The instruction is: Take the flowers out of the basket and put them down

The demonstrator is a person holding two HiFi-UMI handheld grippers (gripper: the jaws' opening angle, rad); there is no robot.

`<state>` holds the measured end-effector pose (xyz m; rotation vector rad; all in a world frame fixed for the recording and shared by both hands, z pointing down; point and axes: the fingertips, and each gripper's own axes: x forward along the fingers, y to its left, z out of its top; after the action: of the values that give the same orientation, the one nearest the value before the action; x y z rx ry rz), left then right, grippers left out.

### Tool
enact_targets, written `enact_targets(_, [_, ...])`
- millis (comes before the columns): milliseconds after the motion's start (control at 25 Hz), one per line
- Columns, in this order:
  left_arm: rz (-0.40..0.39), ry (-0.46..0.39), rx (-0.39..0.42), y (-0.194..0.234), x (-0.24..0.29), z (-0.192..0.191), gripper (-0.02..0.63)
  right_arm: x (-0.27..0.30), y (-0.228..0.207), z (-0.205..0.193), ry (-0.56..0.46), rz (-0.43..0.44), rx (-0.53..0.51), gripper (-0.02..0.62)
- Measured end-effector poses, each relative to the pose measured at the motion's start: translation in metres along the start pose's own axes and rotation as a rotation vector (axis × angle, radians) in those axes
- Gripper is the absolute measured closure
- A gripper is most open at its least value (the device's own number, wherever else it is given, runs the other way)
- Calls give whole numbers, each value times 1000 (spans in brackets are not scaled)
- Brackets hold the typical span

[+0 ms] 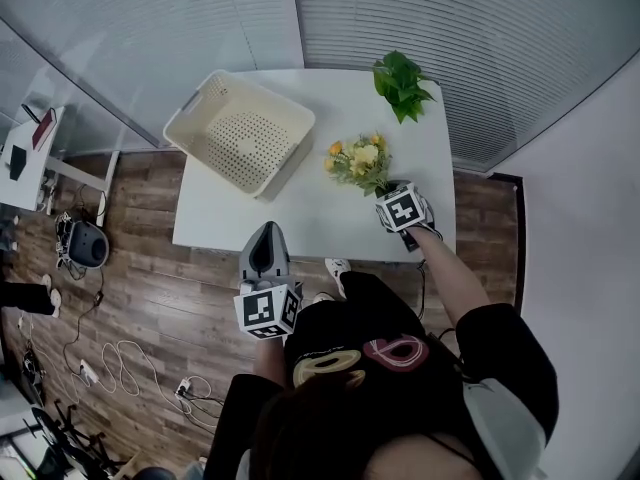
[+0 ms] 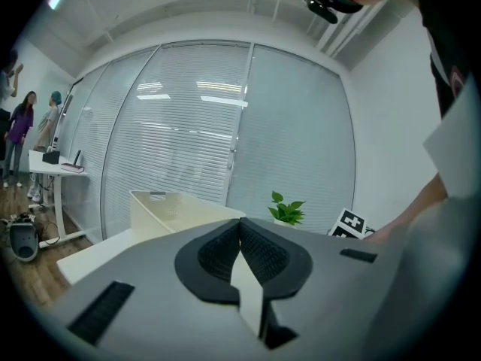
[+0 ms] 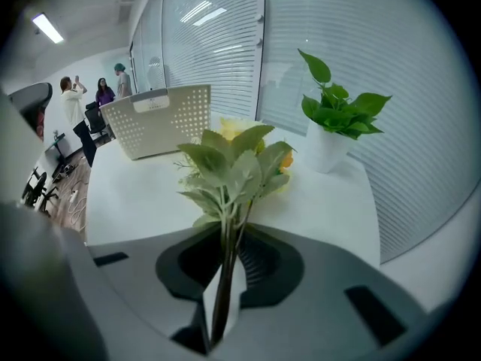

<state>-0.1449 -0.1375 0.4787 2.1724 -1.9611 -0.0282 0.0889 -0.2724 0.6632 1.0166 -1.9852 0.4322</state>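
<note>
Gripping the flowers (image 1: pixel 358 160) by their stems, the right claw (image 3: pixel 227 256) holds them over the bench (image 1: pixel 310 223), clear of the basket (image 1: pixel 240 133), ready for laying down, while the empty left claw (image 2: pixel 242 247) is closed.

Basket (image 1: pixel 240 133), plant (image 1: pixel 402 83), bouquet (image 1: pixel 358 160): apparently one each
</note>
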Motion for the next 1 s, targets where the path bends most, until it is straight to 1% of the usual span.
enact_targets(120, [12, -4, -26, 5, 1, 0, 589, 4, 2, -1, 1, 3, 3, 545])
enact_targets(320, [18, -7, -31, 8, 2, 1, 589, 9, 1, -3, 7, -10, -11, 540])
enact_targets(400, [17, -5, -36, 9, 3, 0, 589, 10, 1, -4, 10, -2, -10, 537])
enact_targets(520, [15, -1, -49, 10, 5, -2, 589, 12, 1, -8, 20, 3, 16, 526])
enact_targets(680, [12, -2, -49, 11, 7, 0, 589, 11, -1, -13, 50, 7, 79, 517])
enact_targets(800, [8, 4, -52, 13, 8, -2, 589, 10, 1, -15, 57, 20, 82, 509])
enact_targets(880, [6, 11, -56, 14, 7, -4, 589, 10, 4, -16, 58, 35, 101, 487])
enact_targets(960, [0, 16, -58, 12, 8, -7, 589, 8, 7, -16, 54, 57, 137, 420])
enact_targets(1000, [-5, 17, -57, 11, 8, -7, 589, 7, 8, -16, 51, 66, 147, 406])
